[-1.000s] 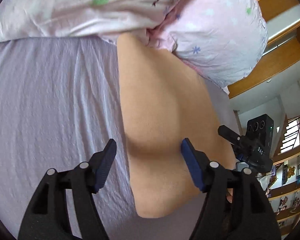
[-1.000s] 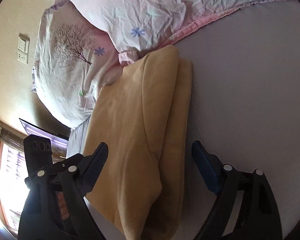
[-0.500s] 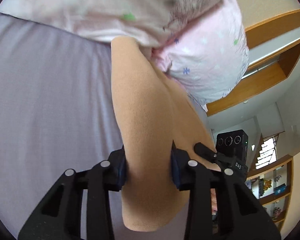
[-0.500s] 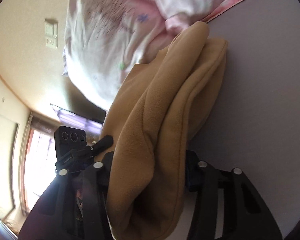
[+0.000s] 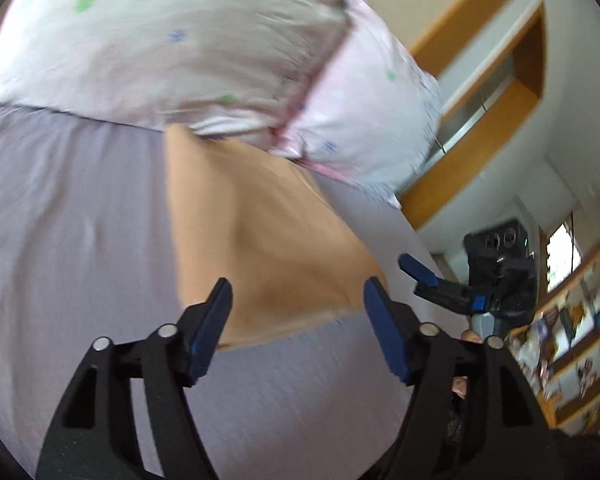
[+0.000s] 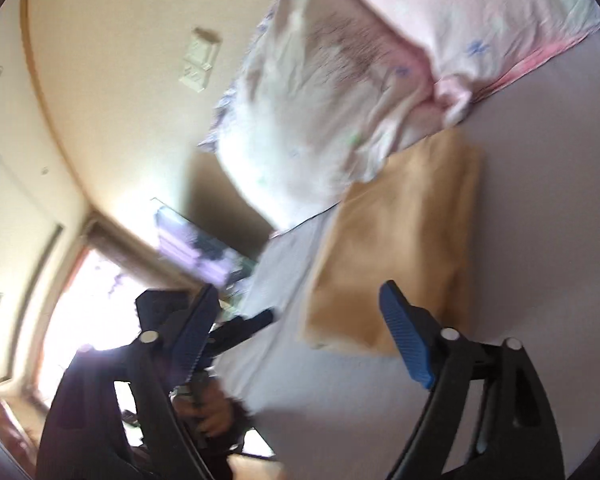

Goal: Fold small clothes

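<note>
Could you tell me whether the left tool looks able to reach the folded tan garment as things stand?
Probably yes: the left tool is open, the tan garment lies flat on the grey sheet just ahead, and nothing sits between them.

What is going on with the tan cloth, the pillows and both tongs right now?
Tan fleece cloth: folded into a flat rectangle, lying on the grey bed sheet, far end against the pillows, nothing gripping it.
Pink flowery pillows: resting at the head of the bed, crumpled.
Left tongs: open, empty.
Right tongs: open, empty.
</note>
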`<action>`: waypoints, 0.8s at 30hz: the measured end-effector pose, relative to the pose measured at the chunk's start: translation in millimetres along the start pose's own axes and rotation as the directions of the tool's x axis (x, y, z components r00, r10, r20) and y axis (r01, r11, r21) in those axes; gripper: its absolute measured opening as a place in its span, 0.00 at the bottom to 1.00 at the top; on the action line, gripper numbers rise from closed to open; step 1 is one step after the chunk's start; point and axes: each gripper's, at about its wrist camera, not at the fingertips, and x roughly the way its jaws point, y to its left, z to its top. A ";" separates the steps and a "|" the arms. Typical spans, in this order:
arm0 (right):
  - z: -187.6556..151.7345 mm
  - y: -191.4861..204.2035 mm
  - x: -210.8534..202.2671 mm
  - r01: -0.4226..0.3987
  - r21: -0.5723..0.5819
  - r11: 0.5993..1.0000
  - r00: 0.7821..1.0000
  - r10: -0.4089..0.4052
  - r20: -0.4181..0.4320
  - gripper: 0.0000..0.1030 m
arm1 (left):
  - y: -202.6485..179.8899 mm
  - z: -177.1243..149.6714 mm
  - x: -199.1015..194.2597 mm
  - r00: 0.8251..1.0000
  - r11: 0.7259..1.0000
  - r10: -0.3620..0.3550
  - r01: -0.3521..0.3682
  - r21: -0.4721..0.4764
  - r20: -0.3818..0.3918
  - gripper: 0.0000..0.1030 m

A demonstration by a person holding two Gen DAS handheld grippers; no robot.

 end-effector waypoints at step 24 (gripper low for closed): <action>-100.5 2.1 43.2 0.778 -0.318 0.541 0.588 -0.806 0.068 0.99 | 3.2 -63.1 24.9 0.775 0.791 0.611 -0.604 0.094 -0.161 0.98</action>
